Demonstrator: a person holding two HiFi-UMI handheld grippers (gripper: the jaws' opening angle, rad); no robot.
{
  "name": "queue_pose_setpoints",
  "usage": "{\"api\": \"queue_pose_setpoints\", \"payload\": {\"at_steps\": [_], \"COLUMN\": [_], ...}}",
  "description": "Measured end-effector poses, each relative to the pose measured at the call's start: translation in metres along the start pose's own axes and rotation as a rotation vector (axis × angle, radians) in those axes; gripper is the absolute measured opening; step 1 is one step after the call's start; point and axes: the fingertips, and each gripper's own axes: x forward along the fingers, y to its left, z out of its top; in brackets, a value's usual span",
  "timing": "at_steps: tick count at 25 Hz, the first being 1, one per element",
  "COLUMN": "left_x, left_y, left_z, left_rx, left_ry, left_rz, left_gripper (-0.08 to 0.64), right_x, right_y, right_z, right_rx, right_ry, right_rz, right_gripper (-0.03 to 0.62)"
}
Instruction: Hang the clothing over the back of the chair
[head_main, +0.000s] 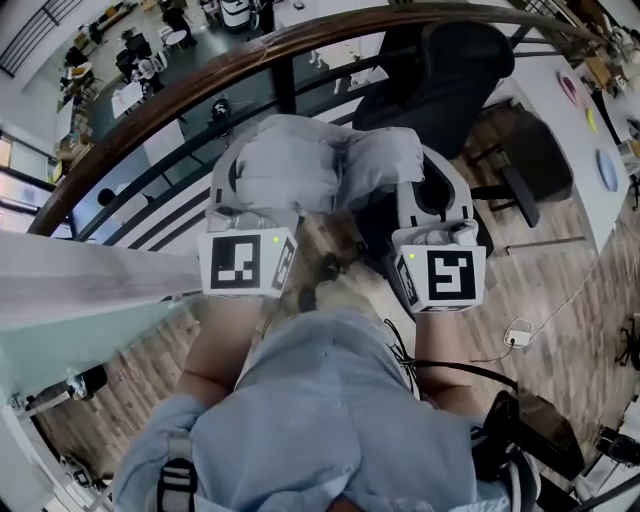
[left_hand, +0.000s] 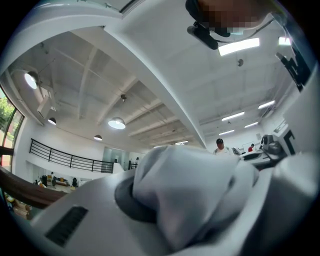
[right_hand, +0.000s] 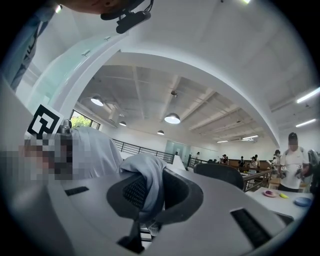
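Observation:
A pale grey garment (head_main: 305, 165) hangs bunched between my two grippers at chest height in the head view. My left gripper (head_main: 235, 180) is shut on its left end, and thick folds of cloth (left_hand: 192, 192) fill the jaws in the left gripper view. My right gripper (head_main: 425, 165) is shut on a narrow fold of the garment (right_hand: 148, 180), which drapes over the dark pads. The black office chair (head_main: 450, 75) stands just beyond the garment, its back (right_hand: 220, 175) slightly right of the right gripper. The cloth hides both sets of fingertips from above.
A curved wooden handrail (head_main: 200, 90) with a glass balustrade runs behind the chair, over a drop to a lower floor. A white desk (head_main: 590, 150) with coloured plates stands at the right. A plug and cable (head_main: 517, 335) lie on the wood floor. People (right_hand: 292, 160) stand far off.

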Motion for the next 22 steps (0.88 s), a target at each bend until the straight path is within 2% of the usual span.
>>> {"api": "queue_pose_setpoints", "payload": {"at_steps": [6, 11, 16, 22], "left_x": [0.026, 0.07, 0.125, 0.16], "left_y": [-0.004, -0.009, -0.013, -0.016], "left_z": [-0.003, -0.004, 0.004, 0.018], "left_rx": [-0.003, -0.009, -0.021, -0.033], "left_ry": [0.005, -0.01, -0.025, -0.044], "left_rz": [-0.046, -0.078, -0.098, -0.124], "left_gripper": [0.017, 0.017, 0.017, 0.017], "right_x": [0.011, 0.033, 0.062, 0.079], "right_y": [-0.015, -0.042, -0.079, -0.105], "right_z": [0.001, 0.003, 0.019, 0.035], "right_rx": [0.006, -0.001, -0.015, -0.023], "right_ry": [-0.002, -0.019, -0.057, -0.084], "right_rz": [-0.03, -0.04, -0.045, -0.066], "right_gripper": [0.041, 0.043, 0.041, 0.041]}}
